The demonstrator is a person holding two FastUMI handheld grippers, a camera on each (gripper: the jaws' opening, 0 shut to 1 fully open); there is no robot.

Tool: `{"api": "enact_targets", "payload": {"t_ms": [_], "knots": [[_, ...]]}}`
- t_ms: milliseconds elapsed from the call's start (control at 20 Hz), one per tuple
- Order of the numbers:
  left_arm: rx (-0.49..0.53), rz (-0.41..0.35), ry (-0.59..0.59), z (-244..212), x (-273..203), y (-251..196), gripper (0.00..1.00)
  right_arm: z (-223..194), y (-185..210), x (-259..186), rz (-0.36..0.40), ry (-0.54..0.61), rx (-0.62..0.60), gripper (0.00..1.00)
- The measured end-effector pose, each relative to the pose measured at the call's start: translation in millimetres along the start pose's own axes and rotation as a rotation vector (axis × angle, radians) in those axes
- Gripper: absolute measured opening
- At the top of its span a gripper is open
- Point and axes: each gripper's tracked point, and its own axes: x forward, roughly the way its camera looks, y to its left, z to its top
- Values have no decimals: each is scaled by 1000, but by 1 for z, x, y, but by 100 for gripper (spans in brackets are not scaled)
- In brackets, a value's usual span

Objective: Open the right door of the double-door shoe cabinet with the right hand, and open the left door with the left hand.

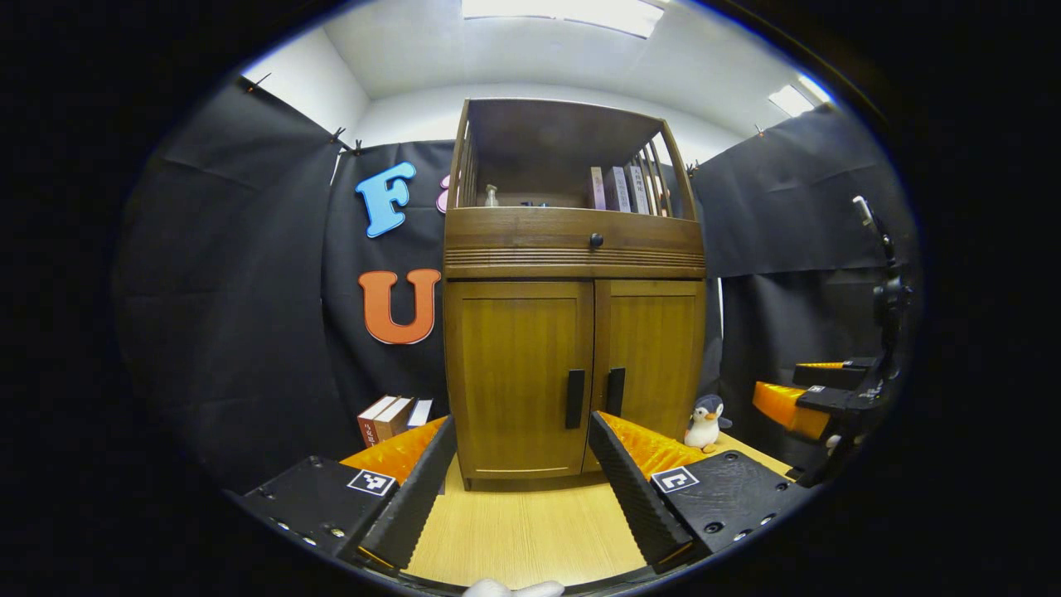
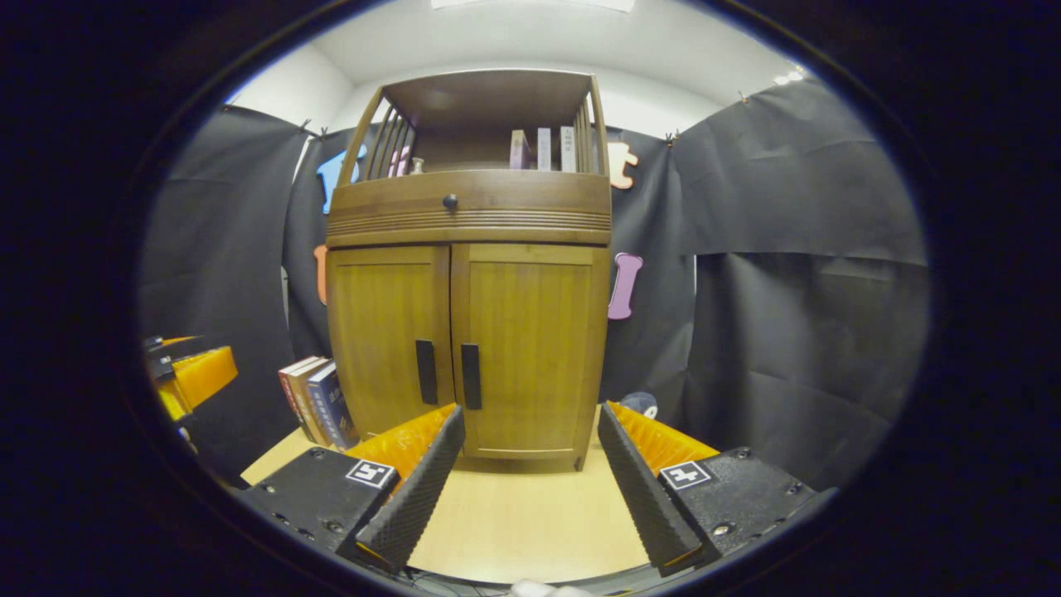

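Observation:
A brown wooden shoe cabinet (image 1: 572,249) stands on the table with both doors closed. Its left door (image 1: 518,373) has a dark vertical handle (image 1: 574,399) and its right door (image 1: 651,356) has a matching handle (image 1: 615,391). In the right gripper view the cabinet (image 2: 468,224) shows the left door (image 2: 385,332), the right door (image 2: 530,340) and the handles (image 2: 425,371) (image 2: 471,376). My left gripper (image 1: 522,431) is open, short of the left door. My right gripper (image 2: 530,419) is open in front of the right door, also apart from it.
Books (image 1: 390,417) lean left of the cabinet and a toy penguin (image 1: 705,422) stands to its right. Several books (image 1: 617,189) sit on the open top shelf above a drawer knob (image 1: 595,240). The right gripper (image 1: 816,398) hangs at the far right. The wooden tabletop (image 1: 522,522) lies below.

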Motion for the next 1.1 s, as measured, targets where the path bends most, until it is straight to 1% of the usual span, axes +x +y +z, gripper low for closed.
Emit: {"api": "enact_targets", "payload": {"t_ms": [150,300,350,400,550,700,850,950,1000,1050,1100], "knots": [[-12,0,-15,3,3,-2,96,-4,7,34,24,11,-5,100],[-14,46,6,2,8,4,96,-3,24,78,63,6,-8,100],[-12,63,10,3,9,7,100,1,27,96,68,-2,-12,100],[-7,84,14,3,11,11,96,-1,30,115,71,1,-18,100],[13,145,29,4,17,22,96,-6,49,168,116,30,-12,100],[21,211,30,7,24,34,96,-11,62,219,130,52,-6,100],[21,253,21,10,27,40,96,-18,76,260,145,72,-11,100],[25,284,25,9,29,45,96,-26,84,278,156,91,-17,96],[25,292,32,9,30,45,96,-29,88,284,160,101,-18,94],[25,301,38,8,31,46,96,-33,92,290,167,109,-18,88],[29,308,38,8,30,47,96,-35,95,296,169,111,-21,87]]}}
